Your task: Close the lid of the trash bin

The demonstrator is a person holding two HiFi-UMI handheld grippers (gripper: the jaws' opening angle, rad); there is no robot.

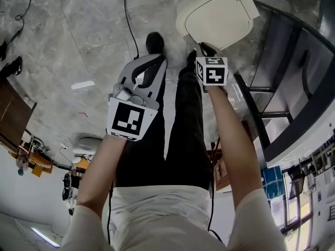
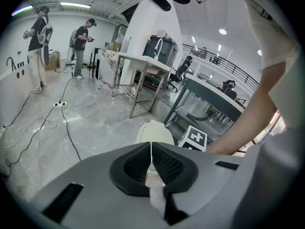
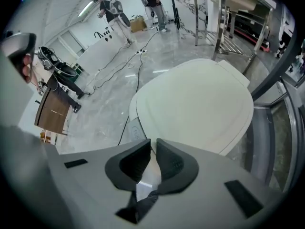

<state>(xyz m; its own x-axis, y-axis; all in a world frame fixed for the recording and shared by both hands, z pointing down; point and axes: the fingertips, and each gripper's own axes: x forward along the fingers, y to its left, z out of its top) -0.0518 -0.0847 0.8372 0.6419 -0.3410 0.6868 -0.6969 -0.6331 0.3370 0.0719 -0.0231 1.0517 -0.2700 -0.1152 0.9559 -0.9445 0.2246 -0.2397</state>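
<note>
Now the cream trash bin lid (image 3: 195,106) lies flat and shut; left tool (image 2: 151,149) and right tool (image 3: 153,147) are squeezed together, empty.

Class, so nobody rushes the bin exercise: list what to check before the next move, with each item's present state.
1. Lid lying flat over the trash bin: ok.
2. Lid fully seated all round: cannot tell.
3. Right gripper empty, jaws nearly together, by the lid's near edge: ok.
4. Left gripper empty, jaws together, held away from the lid: ok.
5. Floor cable clear of the shoe: cannot tell.
</note>
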